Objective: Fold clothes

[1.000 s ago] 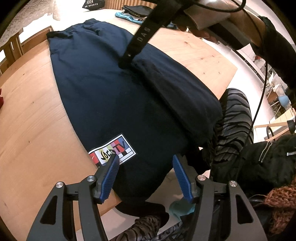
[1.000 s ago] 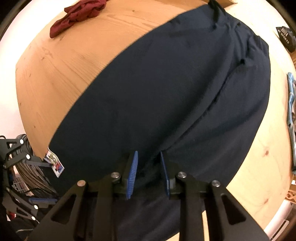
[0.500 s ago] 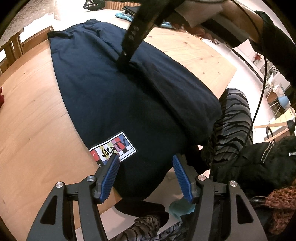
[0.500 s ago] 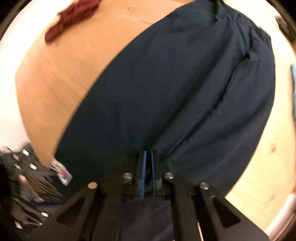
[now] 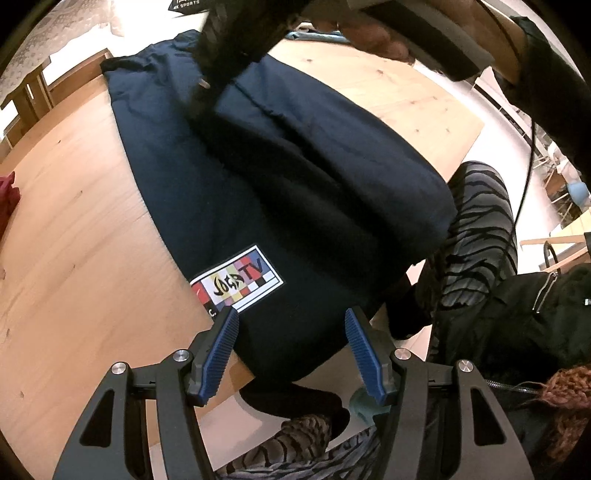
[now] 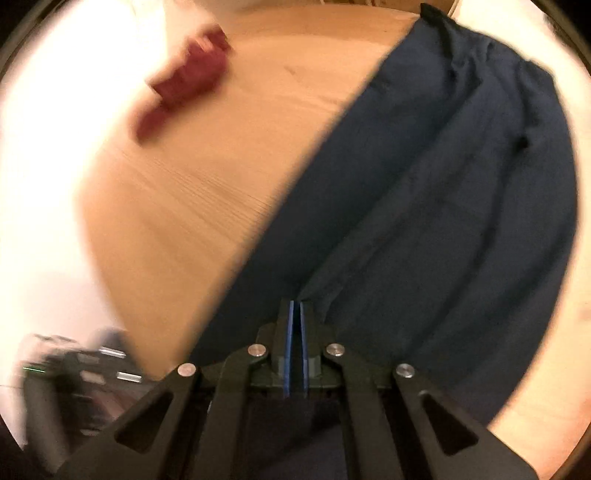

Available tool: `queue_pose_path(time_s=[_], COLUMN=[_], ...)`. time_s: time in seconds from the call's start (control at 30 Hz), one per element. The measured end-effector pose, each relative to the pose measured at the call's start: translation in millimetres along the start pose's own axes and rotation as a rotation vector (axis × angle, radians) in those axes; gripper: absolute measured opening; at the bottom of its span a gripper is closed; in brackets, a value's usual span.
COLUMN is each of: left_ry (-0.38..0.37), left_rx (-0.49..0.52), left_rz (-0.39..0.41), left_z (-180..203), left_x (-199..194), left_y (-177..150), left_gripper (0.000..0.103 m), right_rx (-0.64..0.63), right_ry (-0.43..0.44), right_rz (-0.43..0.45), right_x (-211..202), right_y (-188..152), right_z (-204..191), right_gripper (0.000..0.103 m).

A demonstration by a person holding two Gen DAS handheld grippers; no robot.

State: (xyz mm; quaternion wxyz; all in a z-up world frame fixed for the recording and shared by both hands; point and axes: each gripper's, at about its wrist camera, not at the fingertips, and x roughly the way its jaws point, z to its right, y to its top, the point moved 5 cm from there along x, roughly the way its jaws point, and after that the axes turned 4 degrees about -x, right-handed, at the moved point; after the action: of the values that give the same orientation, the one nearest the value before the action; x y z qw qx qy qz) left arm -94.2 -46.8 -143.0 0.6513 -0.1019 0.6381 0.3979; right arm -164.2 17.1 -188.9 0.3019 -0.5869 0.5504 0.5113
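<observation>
On table: navy garment | right hand-held gripper pinches its fold, blurred | left hand-held gripper released

A light wooden table carries a spread navy garment and a crumpled dark-red cloth.

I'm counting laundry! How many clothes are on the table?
3, maybe more hidden: the navy shirt spread across the table's middle, a red garment near its far-left edge, and a turquoise one behind the shirt.

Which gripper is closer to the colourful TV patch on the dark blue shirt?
Left. The left gripper hovers open right beside the patch; the right gripper pinches shirt fabric farther away.
</observation>
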Motion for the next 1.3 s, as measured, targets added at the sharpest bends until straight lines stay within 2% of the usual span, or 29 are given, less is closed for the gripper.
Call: queue_pose_path(time_s=[0.03,0.13,0.17,0.33,0.53,0.7,0.87,0.93,1.07,1.17,1.23,1.3], left_ry=[0.002,0.005,0.013,0.008,0.012,0.012,0.002,0.003,-0.002,-0.004,-0.009,-0.006], left_rx=[-0.001,0.003,0.005,-0.015,-0.013,-0.013,-0.020,-0.015,-0.020,-0.027,-0.029,-0.027], left_rz=[0.004,0.013,0.014,0.026,0.040,0.047,0.061,0.067,0.075,0.087,0.091,0.091], left_z=[0,2,2,3,9,7,6,6,7,7,5,4], left_x=[-2,-7,-9,-15,-18,-18,-20,-21,-20,-21,-21,-21], left_y=[-1,-4,-5,-11,-14,-15,-19,-22,-25,-25,-25,-25], left_gripper=[0.058,0.058,0.058,0.058,0.058,0.058,0.058,0.058,0.058,0.058,0.058,0.058], right_rx=[-0.001,-0.016,-0.025,-0.040,-0.062,-0.136,-0.142,-0.098,0.013,0.072,0.076,0.064], right_ry=[0.004,0.009,-0.002,0.020,-0.001,-0.001,0.019,0.047,0.172,0.288,0.299,0.253], right_rz=[-0.019,-0.033,-0.036,-0.052,-0.073,-0.098,-0.107,-0.095,-0.046,0.013,0.023,-0.018], right_x=[1,-3,-5,-1,17,37,43,45,32,25,10,7], right_y=[-4,-20,-26,-45,-54,-54,-56,-52,-56,-43,-56,-60], right_z=[-2,-7,-9,-19,-38,-74,-93,-93,-79,-95,-99,-91], right_gripper=[0.012,0.050,0.051,0.051,0.051,0.050,0.021,0.010,0.008,0.008,0.009,0.011])
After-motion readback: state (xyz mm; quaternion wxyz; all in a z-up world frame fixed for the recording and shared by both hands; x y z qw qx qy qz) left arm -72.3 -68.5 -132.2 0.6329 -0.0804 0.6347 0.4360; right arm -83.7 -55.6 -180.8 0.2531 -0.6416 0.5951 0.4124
